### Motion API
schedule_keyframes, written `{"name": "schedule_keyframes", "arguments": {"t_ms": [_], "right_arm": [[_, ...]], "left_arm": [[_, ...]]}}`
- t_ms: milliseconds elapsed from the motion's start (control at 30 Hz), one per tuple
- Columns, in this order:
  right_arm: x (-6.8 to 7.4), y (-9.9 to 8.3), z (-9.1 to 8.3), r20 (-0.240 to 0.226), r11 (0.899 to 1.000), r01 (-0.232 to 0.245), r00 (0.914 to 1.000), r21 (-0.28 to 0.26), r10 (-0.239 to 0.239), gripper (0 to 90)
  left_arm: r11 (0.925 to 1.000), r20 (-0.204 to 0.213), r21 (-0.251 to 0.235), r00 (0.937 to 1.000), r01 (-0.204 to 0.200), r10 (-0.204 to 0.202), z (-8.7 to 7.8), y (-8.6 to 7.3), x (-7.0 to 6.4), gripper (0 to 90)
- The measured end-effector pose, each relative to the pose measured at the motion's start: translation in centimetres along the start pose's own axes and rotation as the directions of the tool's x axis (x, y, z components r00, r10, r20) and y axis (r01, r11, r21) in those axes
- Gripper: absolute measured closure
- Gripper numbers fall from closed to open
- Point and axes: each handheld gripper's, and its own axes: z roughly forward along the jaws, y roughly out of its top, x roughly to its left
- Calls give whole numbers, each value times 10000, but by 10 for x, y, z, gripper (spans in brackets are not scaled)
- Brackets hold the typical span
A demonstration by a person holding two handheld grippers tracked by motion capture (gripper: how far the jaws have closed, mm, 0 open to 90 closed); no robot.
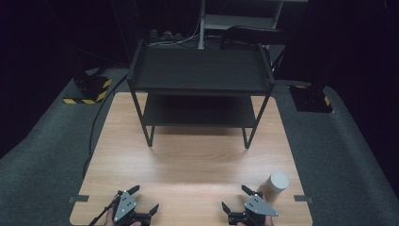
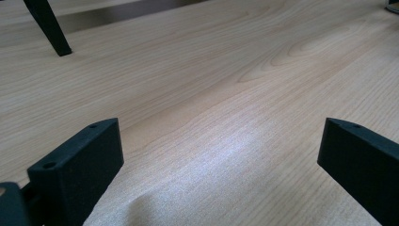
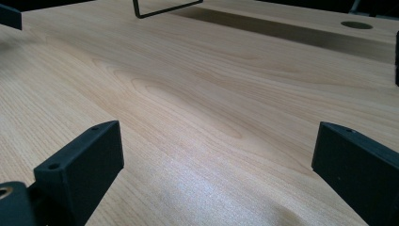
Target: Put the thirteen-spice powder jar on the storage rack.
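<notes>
Your left gripper [image 1: 143, 199] and right gripper [image 1: 234, 197] are both spread wide; a jar [image 1: 274, 187] stands just beside the right one.

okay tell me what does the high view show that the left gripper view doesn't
High view alone: the whole two-tier black shelf rack at the table's far side, and a white-capped jar just ahead and to the right of the open right gripper, apart from it. Left gripper view alone: close wood grain between the left gripper and its wide-open jaws. Both share the wooden table, the left gripper and a rack leg.
</notes>
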Motion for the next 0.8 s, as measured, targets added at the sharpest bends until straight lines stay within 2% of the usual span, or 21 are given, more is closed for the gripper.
{"name": "schedule_keyframes", "arguments": {"t_ms": [267, 433, 567, 700, 800], "right_arm": [[-1, -1, 0, -12, 10000, -49, 10000, -69, 49, 20], [-1, 3, 2, -81, 9998, 28, 10000, 172, -26, 20], [-1, 3, 2, -111, 9998, 119, 9999, 160, -117, 21], [-3, 2, 1, -364, 9998, 200, 9991, -18, -201, 21], [-3, 4, -2, -537, 9992, 168, 9984, -363, -187, 21]], "left_arm": [[10000, -26, -9, 10000, -11, 11, 0, 0, -1, 8], [9999, 79, -39, 9998, -158, 158, -1, -1, 1, 8], [10000, 52, -13, 10000, -38, 39, 0, 0, 1, 8], [10000, 123, 4, 9999, -15, 15, 0, 0, 2, 8], [10000, 125, -2, 9999, -55, 55, 0, 0, 2, 8]]}}
